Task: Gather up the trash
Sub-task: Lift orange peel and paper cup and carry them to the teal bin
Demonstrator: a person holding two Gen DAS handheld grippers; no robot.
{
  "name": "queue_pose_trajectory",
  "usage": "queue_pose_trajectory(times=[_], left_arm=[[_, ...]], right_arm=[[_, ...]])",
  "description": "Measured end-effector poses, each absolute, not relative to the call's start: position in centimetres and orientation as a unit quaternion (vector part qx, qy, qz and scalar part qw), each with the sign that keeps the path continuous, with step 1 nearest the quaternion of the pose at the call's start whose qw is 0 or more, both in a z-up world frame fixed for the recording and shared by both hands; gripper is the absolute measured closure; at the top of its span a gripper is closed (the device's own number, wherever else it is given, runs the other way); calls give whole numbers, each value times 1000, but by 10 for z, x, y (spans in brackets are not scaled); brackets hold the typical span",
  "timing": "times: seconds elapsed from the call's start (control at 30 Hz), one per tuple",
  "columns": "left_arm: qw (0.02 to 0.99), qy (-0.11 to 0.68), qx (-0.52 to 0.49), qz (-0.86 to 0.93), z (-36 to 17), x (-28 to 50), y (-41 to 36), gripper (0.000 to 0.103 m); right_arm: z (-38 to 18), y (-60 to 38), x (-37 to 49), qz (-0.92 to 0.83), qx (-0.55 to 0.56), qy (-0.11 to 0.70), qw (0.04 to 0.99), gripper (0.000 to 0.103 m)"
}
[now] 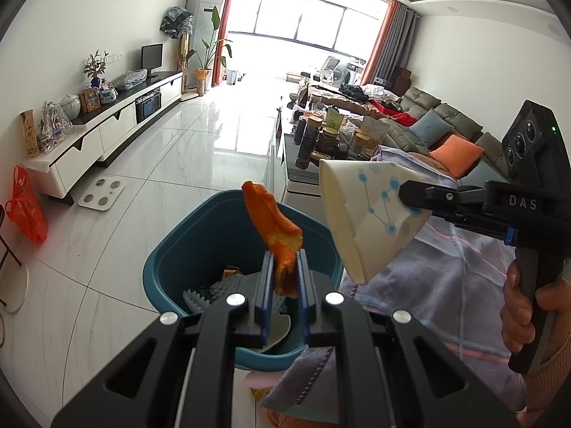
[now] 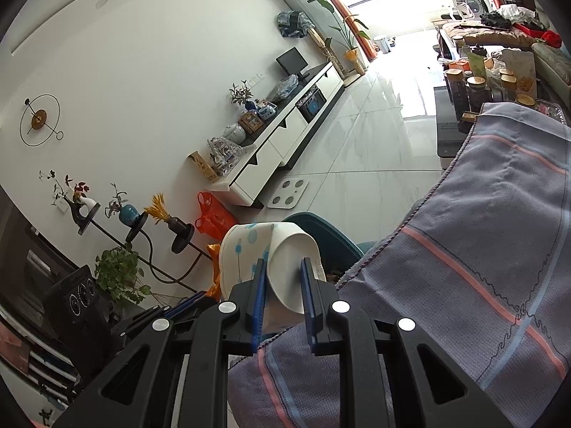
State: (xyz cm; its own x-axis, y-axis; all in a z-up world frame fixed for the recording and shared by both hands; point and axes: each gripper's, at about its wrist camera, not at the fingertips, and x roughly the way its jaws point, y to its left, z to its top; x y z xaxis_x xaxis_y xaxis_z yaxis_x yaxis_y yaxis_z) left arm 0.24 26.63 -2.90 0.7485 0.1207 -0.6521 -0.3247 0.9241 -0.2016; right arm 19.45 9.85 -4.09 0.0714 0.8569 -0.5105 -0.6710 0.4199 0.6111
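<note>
A bright orange peel (image 1: 274, 228), a white paper cup (image 1: 367, 214) printed with light-blue dots joined by lines, a teal bin (image 1: 178, 249), and a grey-lilac cloth (image 2: 481, 249) with pink and blue stripes.

Orange peel (image 1: 274, 221) – rough, pitted, matt. Paper cup (image 1: 364, 214) – smooth matt paper, creased. Bin (image 1: 185, 235) is glossy teal plastic. Towel (image 2: 481, 235) is woven cloth, textured. Floor (image 1: 171, 164) is glossy polished tile. Left hand-held gripper (image 1: 284, 271): matt black plastic, shiny metal screws.
</note>
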Motion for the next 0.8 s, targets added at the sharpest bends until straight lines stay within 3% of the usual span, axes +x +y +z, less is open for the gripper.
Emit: queue_pose_trajectory(times=[0.8], left_arm=[[914,350,-155,135,-42,13,271,90]], right_arm=[[-52,125,196,521,90,444,724,84]])
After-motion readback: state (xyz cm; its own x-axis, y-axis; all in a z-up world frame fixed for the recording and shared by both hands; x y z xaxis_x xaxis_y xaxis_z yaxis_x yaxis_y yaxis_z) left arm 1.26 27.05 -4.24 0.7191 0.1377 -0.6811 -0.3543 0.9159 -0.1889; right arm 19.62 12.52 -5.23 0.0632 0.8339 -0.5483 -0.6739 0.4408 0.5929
